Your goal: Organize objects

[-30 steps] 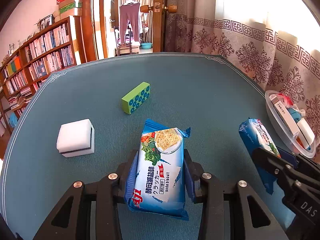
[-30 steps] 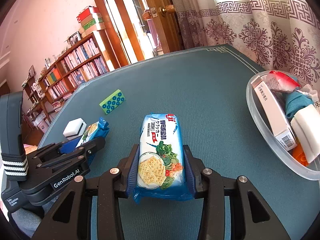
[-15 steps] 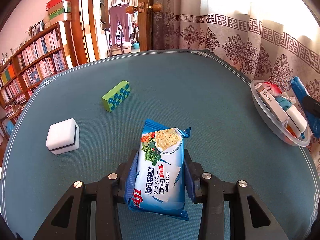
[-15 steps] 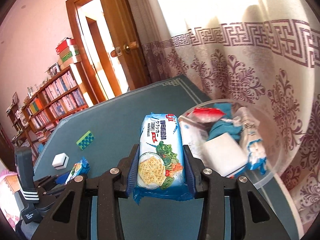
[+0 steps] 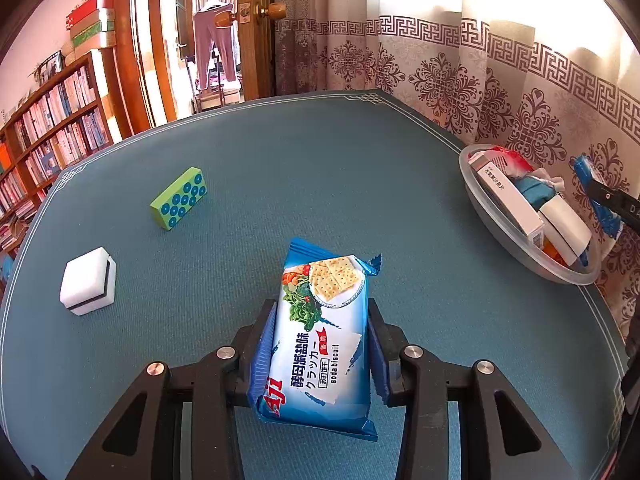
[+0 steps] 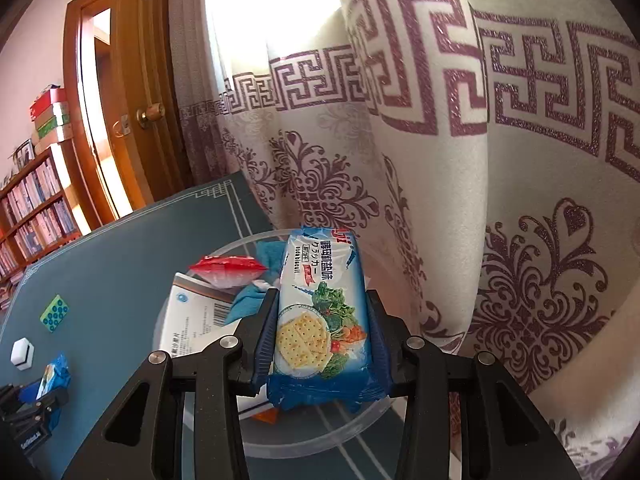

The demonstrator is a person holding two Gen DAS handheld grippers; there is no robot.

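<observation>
The cracker packet in the right hand-held gripper [image 6: 322,332] is clamped across its width, its long axis running straight away from the camera along the fingers. This right cracker packet [image 6: 320,312] has its lettered end pointing forward and its printed plate of crackers nearest the camera. It hangs above the clear bowl [image 6: 320,438], which stands at the edge of the teal surface [image 6: 112,264] just beside the patterned curtain [image 6: 500,184]. In the bowl lie a white box [image 6: 188,322] with a barcode, a red-topped pouch [image 6: 228,270] and a blue cloth [image 6: 250,300], crowded together.

The left hand-held gripper [image 5: 322,344] likewise grips a packet by its long sides. This left cracker packet [image 5: 320,340] also lies lengthwise along the fingers, but turned the other way: the cracker picture points forward and the brand lettering sits nearest the camera. It is held above the surface, near the middle, well apart from the bowl, which shows at the far right of the left wrist view.

On the surface to the left rest a green block [image 5: 179,199] with blue dots, lying at a slant, and nearer, a white block [image 5: 88,281] with a dark band. A bookshelf [image 5: 48,120] and a wooden door [image 5: 256,28] stand beyond.
</observation>
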